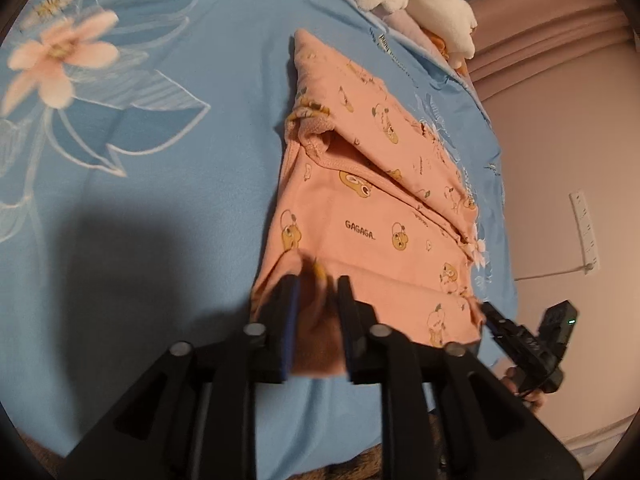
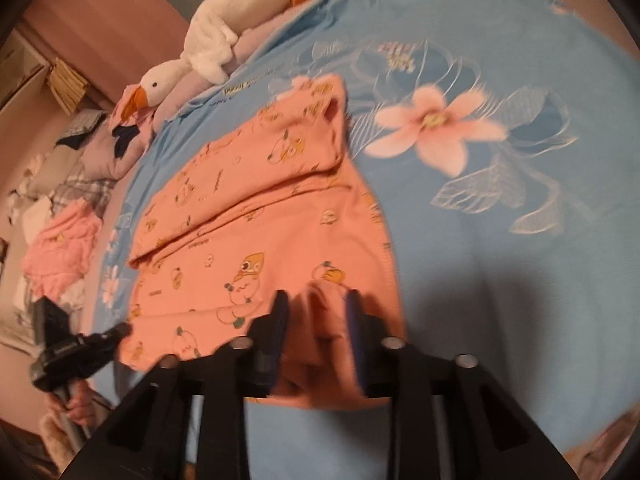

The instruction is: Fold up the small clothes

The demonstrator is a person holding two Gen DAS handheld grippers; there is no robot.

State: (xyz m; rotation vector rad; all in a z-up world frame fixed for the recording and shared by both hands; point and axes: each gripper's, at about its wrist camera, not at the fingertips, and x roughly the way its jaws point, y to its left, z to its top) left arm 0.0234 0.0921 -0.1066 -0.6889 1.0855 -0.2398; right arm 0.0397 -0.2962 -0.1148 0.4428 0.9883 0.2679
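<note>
A small orange garment (image 1: 360,208) with a duck print lies partly folded on the blue flowered bedsheet (image 1: 160,200). My left gripper (image 1: 316,284) is shut on the garment's near left corner, with cloth bunched between its fingers. My right gripper (image 2: 316,300) is shut on the near right corner of the same garment (image 2: 260,220). Each gripper shows in the other's view: the right one at the garment's far corner (image 1: 492,316), the left one at the left (image 2: 116,332).
A white stuffed goose (image 2: 208,40) and pillows lie along the head of the bed. A pile of pink and other clothes (image 2: 60,240) sits at the bed's left side. The bedsheet (image 2: 480,240) spreads out to the right of the garment. A pink wall (image 1: 560,160) stands beyond the bed.
</note>
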